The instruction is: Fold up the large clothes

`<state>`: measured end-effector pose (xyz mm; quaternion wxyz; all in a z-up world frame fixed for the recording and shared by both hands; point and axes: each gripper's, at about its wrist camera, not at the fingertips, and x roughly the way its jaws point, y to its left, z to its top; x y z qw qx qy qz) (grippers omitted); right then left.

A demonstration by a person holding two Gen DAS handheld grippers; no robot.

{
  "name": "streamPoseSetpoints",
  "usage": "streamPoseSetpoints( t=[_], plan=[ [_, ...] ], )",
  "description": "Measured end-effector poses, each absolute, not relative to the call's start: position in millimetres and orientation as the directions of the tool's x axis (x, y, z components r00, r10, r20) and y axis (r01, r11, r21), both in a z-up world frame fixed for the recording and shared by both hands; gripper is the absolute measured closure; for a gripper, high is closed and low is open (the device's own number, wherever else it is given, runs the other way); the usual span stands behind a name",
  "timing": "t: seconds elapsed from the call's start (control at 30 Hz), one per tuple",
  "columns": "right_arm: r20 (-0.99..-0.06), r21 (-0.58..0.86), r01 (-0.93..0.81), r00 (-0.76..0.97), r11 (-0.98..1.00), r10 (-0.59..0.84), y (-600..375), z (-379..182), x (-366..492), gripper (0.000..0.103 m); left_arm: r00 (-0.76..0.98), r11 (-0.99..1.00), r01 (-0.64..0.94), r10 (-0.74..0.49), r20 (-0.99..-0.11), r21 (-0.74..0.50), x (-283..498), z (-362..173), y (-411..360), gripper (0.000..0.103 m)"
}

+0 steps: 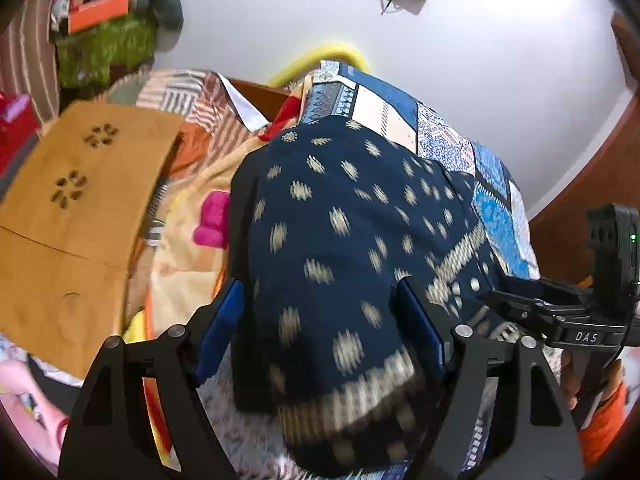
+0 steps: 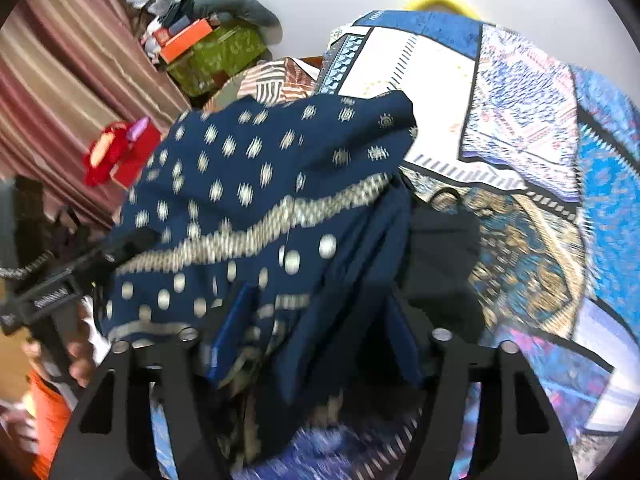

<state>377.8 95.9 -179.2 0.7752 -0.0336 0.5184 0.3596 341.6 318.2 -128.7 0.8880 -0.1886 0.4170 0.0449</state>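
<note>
While navy garment (image 1: 340,240) drapes both, left gripper (image 1: 320,332) gapes wide.

Left gripper (image 1: 320,328) jaws spread wide, blue pads (image 1: 222,334) either side of navy garment (image 1: 340,240). Garment, cream-dotted with banded hem, drapes between fingers, blurred. Patchwork quilt (image 1: 404,108) lies beyond garment. Wooden tray (image 1: 72,216) at left, beside it. Right gripper (image 1: 560,312) touches garment's right edge; grip state unclear.
</note>
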Motion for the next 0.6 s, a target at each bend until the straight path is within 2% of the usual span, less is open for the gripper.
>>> streamPoseSetpoints(
  t=[0.07, 0.2, 0.33, 0.47, 0.6],
  plan=[
    [-0.835, 0.297, -0.597, 0.216, 0.745, 0.506, 97, -181, 376, 0.038, 0.646, 0.935, -0.235, -0.054, -0.761, -0.267, 327, -128, 313, 0.019],
    [-0.842, 0.303, -0.551, 0.228, 0.778, 0.489, 75, -186, 364, 0.038, 0.633, 0.951, -0.239, -0.001, -0.774, -0.197, 290, -122, 294, 0.019],
    [-0.816, 0.357, -0.508, 0.239, 0.784, 0.526, 56, -164, 354, 0.038, 0.623, 0.96, -0.242, 0.041, -0.781, -0.142, 263, -112, 276, 0.019],
    [-0.759, 0.373, -0.528, 0.299, 0.763, 0.578, 38, -123, 329, 0.038, 0.665, 0.969, -0.23, 0.088, -0.741, -0.091, 231, -79, 253, 0.019],
    [-0.672, 0.351, -0.58, 0.391, 0.735, 0.63, 22, -72, 289, 0.038, 0.76, 0.974, -0.218, 0.128, -0.637, -0.064, 190, -24, 228, 0.019]
  ],
)
